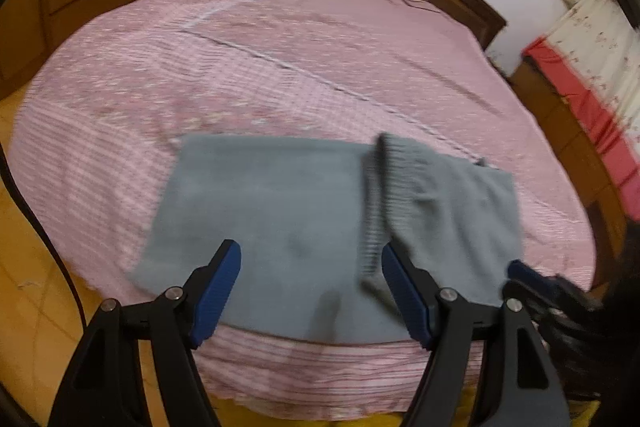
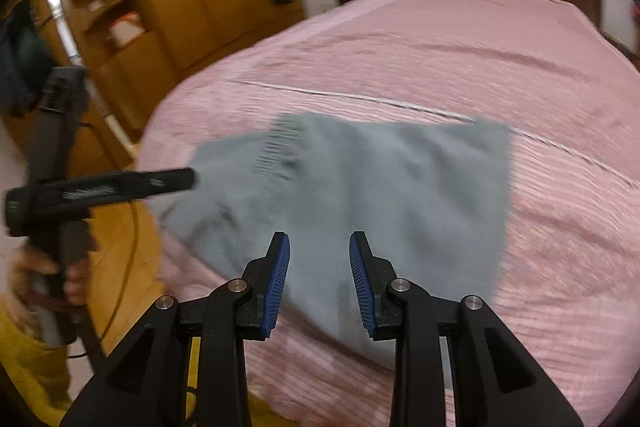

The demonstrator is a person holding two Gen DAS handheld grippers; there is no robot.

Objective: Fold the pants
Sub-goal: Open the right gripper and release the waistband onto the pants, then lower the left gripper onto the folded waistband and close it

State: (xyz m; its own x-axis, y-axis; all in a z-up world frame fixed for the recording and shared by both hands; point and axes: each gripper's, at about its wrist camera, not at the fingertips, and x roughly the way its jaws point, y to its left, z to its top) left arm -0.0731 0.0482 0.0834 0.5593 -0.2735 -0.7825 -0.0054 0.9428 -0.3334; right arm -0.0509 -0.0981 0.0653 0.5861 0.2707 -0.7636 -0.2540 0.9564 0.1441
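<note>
Grey knit pants (image 1: pixel 280 219) lie folded into a rectangle low and centre in both views, on the pink patterned bedspread (image 1: pixel 280 75), their ribbed cuff (image 1: pixel 376 211) lying over the top layer. The left gripper (image 1: pixel 311 287) hangs above them, jaws spread wide and empty. The right gripper (image 2: pixel 319 283) shows jaws partly apart, pinching nothing.
</note>
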